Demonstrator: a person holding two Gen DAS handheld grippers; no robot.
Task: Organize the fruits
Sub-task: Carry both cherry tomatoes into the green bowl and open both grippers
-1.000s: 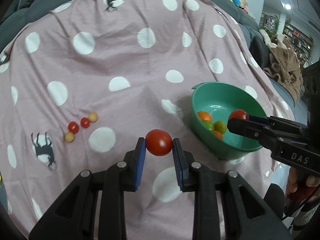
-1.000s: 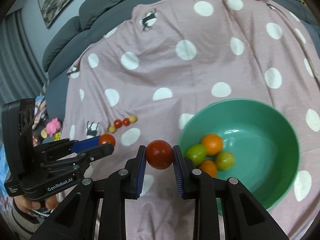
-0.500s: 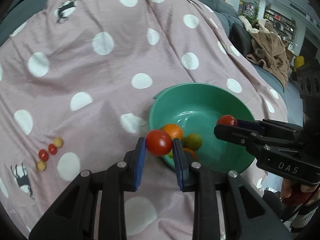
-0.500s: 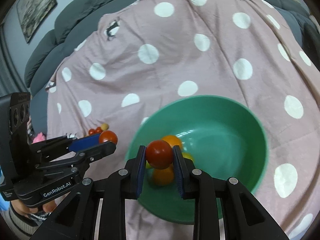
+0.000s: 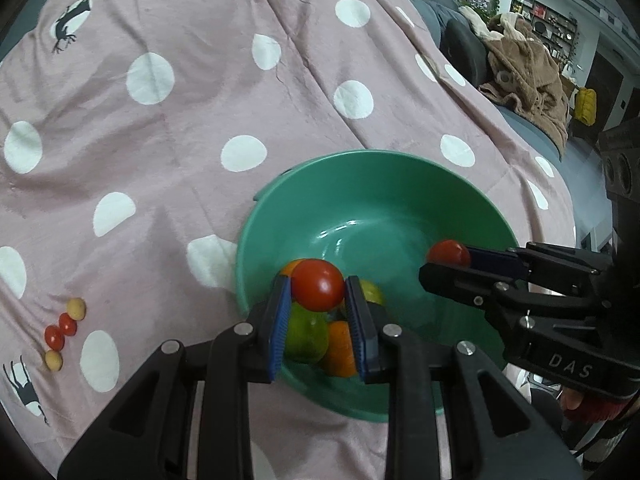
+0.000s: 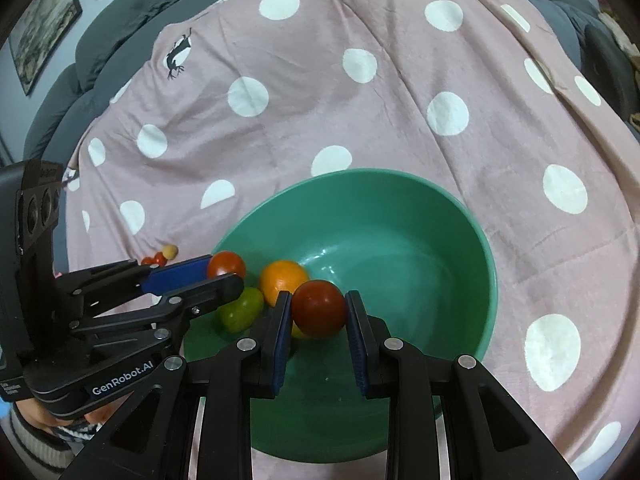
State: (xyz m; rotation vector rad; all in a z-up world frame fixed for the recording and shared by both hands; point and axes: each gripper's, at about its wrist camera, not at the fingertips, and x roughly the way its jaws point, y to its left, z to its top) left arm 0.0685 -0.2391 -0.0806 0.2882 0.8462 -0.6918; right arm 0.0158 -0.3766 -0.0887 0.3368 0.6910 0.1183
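Left gripper (image 5: pixel 318 312): black plastic arms with ribbed blue pads, clamped on a glossy, round red tomato (image 5: pixel 317 284), held over the near-left inside of the bowl.
Right gripper (image 6: pixel 319 314): same black build, blue pads pinching a second, darker red tomato (image 6: pixel 319 309) above the bowl's floor.
Green bowl (image 5: pixel 400 184): smooth, shiny, deep and round, sitting on the cloth.
Fruit in bowl: a dimpled orange (image 6: pixel 283 280), a yellow-green tomato (image 6: pixel 241 310) and another orange fruit (image 5: pixel 340 350) clustered together, touching.
Cloth (image 5: pixel 200 128): soft, creased dusty-pink fabric with white dots and small black deer prints.
Loose fruit: four tiny cherry tomatoes (image 5: pixel 64 332), two red between two yellow, in a short row left of the bowl.
Change: a second ago both tomatoes hung short of the rim; now both grippers have come in over the bowl.
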